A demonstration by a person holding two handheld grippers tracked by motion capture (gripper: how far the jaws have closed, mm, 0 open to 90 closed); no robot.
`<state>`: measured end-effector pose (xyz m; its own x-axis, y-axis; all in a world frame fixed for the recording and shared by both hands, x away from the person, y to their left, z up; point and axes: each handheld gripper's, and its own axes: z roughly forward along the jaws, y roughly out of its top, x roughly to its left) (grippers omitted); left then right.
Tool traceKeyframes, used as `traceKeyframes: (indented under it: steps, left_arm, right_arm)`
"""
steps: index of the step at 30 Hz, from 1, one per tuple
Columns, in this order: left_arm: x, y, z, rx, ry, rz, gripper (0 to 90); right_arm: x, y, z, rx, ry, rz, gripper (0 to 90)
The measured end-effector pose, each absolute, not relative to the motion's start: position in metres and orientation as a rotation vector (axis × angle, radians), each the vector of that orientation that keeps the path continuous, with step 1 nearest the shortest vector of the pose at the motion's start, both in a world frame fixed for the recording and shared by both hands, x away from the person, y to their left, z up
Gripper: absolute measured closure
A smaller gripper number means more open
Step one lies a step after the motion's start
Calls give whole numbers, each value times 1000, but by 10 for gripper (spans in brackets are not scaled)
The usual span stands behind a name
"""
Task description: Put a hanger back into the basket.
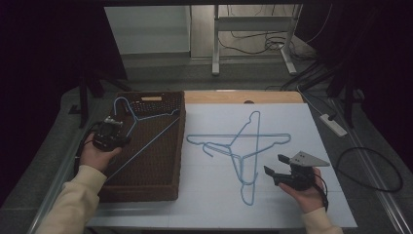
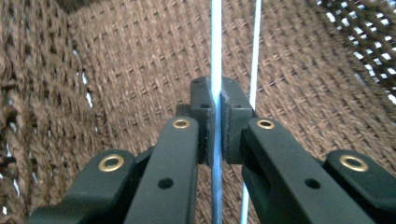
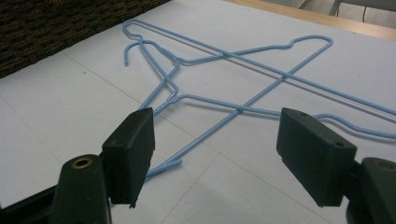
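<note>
- The work in hand appears to be moving blue wire hangers from the white table top [image 1: 292, 204] into the brown woven basket [image 1: 151, 190], and it looks roughly a third done
- One hanger [image 1: 146, 127] is at the basket now, tilted, its hook near the back left corner and its long bar running down across the basket's inside; it is not yet let go, so I judge this one as arriving rather than placed
- The left gripper [image 1: 111, 135] is clamped tight on that hanger's wire; in the left gripper view the pads [image 2: 204, 116] pinch the thin blue wire [image 2: 215, 51] above the woven floor
- Two more hangers [image 1: 243, 151] lie crossed over each other on the white top, just right of the basket; these are left to do
- The right gripper [image 1: 277, 165] hangs near the crossed pair, its jaws wide apart and holding nothing
- Apart from the held hanger, I see nothing inside the basket
</note>
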<state>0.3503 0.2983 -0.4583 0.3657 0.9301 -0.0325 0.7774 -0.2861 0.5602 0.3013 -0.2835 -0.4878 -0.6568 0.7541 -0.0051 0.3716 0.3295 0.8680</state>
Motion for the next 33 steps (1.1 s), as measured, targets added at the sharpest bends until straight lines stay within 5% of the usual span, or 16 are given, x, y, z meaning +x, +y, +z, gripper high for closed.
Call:
traceKeyframes:
  steps: [11, 15, 19, 33]
  left_arm:
    - [354, 303, -461, 2126, 1532, 476, 827]
    - [343, 299, -449, 2095, 1452, 555, 554]
    - [330, 296, -434, 2041, 1362, 547, 435]
    - [269, 262, -400, 1925, 1072, 521, 381]
  right_arm:
    - [302, -283, -488, 992, 2197, 1260, 290]
    - [301, -283, -488, 992, 2192, 1266, 290]
    - [301, -283, -488, 994, 2190, 1267, 289]
    - [300, -289, -483, 1003, 2168, 1281, 289]
